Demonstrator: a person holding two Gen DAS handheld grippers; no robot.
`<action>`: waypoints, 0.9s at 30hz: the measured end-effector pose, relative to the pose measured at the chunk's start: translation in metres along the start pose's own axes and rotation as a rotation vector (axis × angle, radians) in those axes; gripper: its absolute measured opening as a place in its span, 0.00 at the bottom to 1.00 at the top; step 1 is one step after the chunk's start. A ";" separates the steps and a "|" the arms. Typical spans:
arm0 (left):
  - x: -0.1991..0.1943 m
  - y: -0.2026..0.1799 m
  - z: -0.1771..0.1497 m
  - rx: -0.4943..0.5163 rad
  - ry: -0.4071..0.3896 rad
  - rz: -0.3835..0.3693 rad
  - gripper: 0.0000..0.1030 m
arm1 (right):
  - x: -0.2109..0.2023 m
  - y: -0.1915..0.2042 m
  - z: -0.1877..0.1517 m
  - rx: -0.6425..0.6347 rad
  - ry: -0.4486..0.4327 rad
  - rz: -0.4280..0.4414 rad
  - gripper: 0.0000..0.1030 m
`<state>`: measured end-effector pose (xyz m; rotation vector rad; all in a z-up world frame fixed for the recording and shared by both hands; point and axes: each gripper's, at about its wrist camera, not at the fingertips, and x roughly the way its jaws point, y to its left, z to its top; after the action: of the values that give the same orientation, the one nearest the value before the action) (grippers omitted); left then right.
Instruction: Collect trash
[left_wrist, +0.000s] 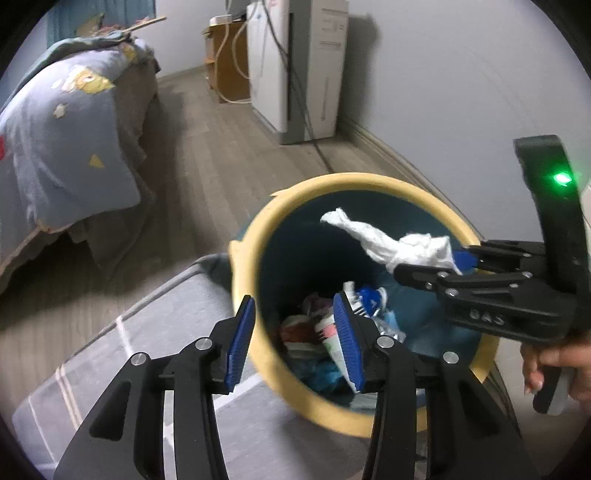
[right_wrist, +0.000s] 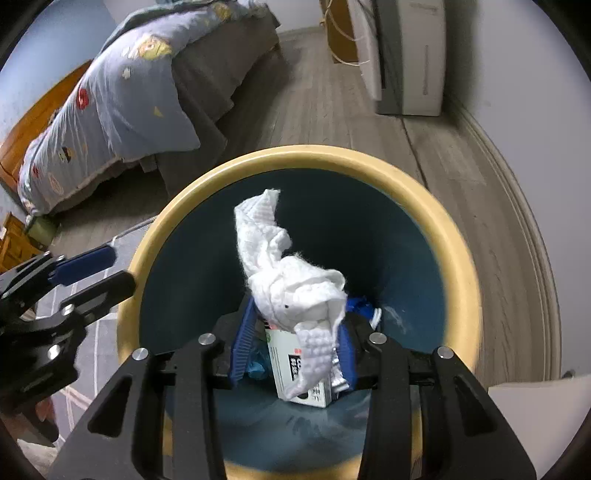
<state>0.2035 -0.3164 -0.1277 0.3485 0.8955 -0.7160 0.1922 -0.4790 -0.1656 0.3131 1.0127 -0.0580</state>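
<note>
Gripping a crumpled white tissue (right_wrist: 291, 291) over the yellow-rimmed bin (right_wrist: 458, 266), the right gripper (right_wrist: 295, 332) is clenched on it; the left gripper (left_wrist: 295, 339), spread and holding nothing, hovers beside the rim above a grey mat (left_wrist: 147, 354).

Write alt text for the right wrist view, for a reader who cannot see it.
The right gripper holds a crumpled white tissue above the open mouth of a yellow-rimmed bin with a dark blue inside, where a small box and other trash already lie. The left gripper hangs open, beside the bin's rim; behind are a bed and wood floor.
</note>
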 end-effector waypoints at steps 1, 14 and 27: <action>0.000 0.003 0.000 -0.002 -0.002 0.005 0.47 | 0.004 0.002 0.004 -0.001 0.004 -0.009 0.40; -0.009 0.006 -0.013 -0.007 -0.023 -0.002 0.63 | -0.003 -0.011 0.007 0.029 -0.029 -0.055 0.56; -0.065 -0.008 -0.027 -0.028 -0.021 0.032 0.92 | -0.096 -0.011 -0.035 0.024 -0.061 -0.062 0.77</action>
<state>0.1551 -0.2796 -0.0915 0.3290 0.8777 -0.6754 0.1103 -0.4886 -0.1038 0.2999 0.9613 -0.1356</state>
